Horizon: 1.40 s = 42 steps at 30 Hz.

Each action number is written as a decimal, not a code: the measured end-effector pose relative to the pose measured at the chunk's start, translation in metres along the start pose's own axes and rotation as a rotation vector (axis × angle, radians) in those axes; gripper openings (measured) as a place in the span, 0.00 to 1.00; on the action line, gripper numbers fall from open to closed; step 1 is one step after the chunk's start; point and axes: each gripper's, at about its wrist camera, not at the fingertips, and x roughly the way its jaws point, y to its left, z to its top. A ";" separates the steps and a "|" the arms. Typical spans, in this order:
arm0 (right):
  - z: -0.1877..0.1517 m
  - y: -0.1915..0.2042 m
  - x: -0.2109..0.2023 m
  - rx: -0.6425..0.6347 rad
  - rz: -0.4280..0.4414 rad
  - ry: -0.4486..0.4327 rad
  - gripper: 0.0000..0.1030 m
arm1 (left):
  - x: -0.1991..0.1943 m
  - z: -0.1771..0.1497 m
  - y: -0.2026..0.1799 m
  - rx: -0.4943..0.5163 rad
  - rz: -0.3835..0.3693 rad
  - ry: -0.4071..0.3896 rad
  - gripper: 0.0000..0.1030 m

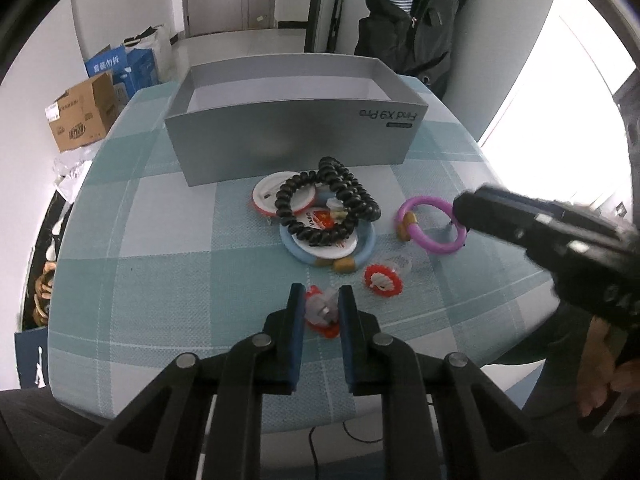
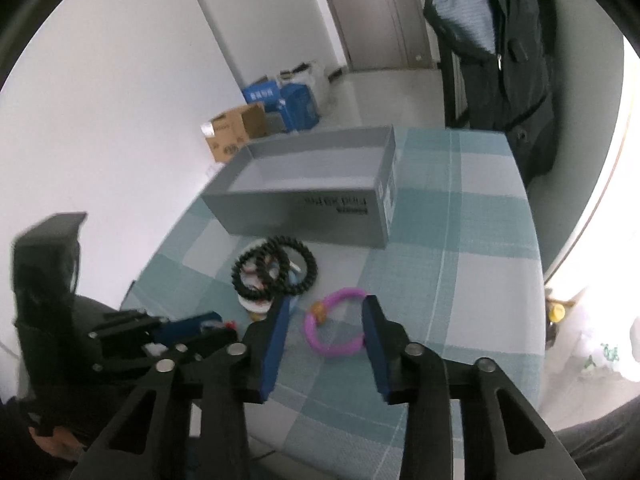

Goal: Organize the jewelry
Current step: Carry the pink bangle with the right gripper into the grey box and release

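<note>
Straddling pink ring, right tongs

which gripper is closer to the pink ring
Right. The right gripper is open with the pink ring lying between its fingers; the left gripper is off to the side, closed around a red and clear piece.

**Jewelry spread before the open box**

My left claw is clamped on a small red-and-clear piece. Beyond it, black coiled bands sit heaped on white discs and a pale blue ring. A red frilled piece lies flat nearby. The pink ring, with its tan bead, lies flat between my right claw's spread fingers. The grey box stands open behind.
</note>
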 end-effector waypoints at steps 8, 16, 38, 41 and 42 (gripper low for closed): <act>-0.001 -0.016 0.003 0.047 -0.058 0.011 0.35 | -0.011 0.012 0.014 -0.064 -0.050 -0.061 0.11; -0.005 -0.015 0.028 0.025 -0.101 0.107 0.35 | -0.019 0.018 0.029 -0.120 -0.073 -0.102 0.11; 0.037 -0.012 -0.001 0.099 0.016 -0.030 0.13 | -0.038 0.058 0.051 -0.178 -0.144 -0.183 0.11; 0.058 -0.013 -0.007 0.119 0.053 -0.057 0.13 | -0.036 0.073 0.053 -0.166 -0.152 -0.194 0.11; 0.066 -0.013 -0.007 0.126 0.066 -0.064 0.13 | -0.036 0.076 0.053 -0.163 -0.152 -0.197 0.11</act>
